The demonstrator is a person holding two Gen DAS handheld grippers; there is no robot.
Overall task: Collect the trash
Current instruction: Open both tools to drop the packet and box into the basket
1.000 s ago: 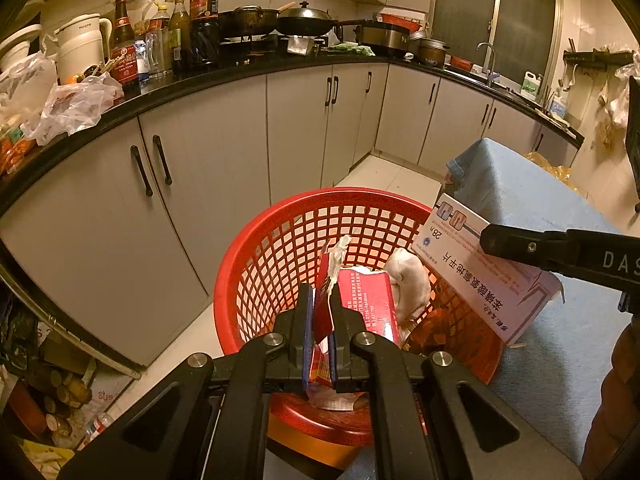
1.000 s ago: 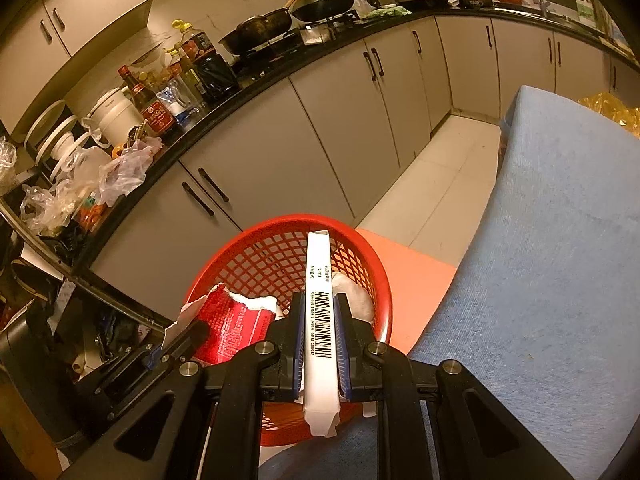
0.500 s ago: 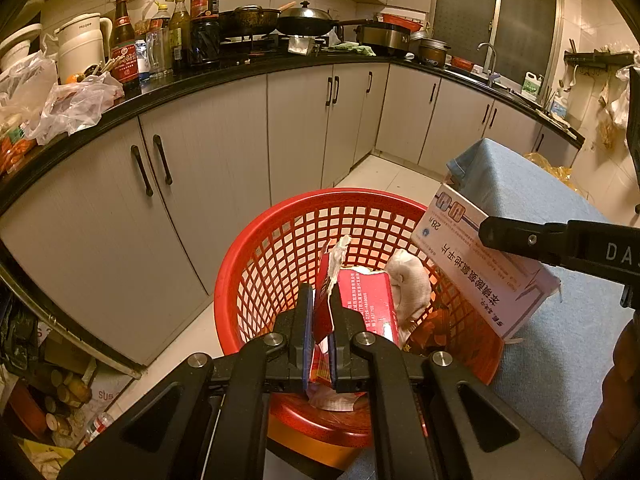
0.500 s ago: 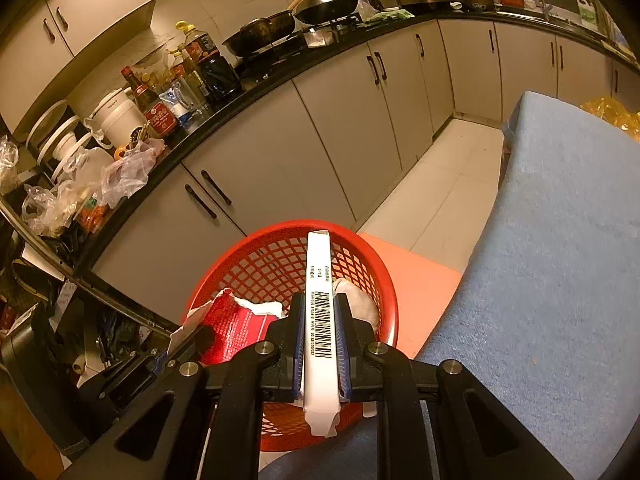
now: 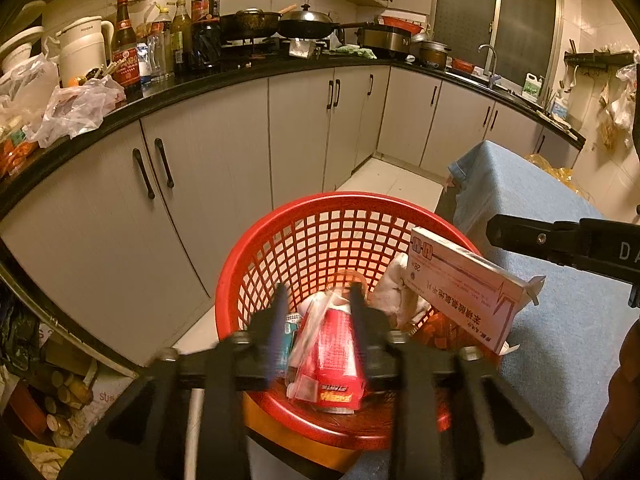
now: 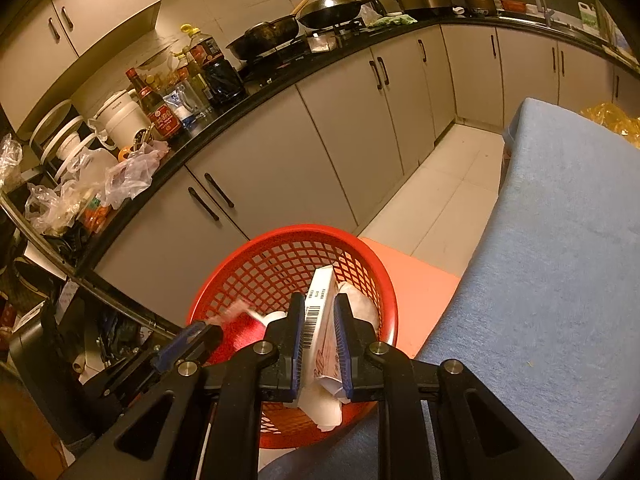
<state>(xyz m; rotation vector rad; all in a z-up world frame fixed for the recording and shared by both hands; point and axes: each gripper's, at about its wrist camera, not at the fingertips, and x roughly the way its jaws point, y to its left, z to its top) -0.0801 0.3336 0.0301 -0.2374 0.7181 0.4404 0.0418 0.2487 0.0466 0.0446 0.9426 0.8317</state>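
Left fingers [image 5: 278, 320]: spread apart, red wrapper [image 5: 334, 354] loose between them.
Right fingers [image 6: 296, 340]: parted, white box [image 6: 318, 320] tilting in the gap.
Basket [image 5: 280, 220]: red, just below both.

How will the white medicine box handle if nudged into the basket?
Probably light and stiff: the medicine box keeps flat faces. Its crumpled end flap suggests thin, crushable card. Overhanging the red basket rim, it could tip outward.
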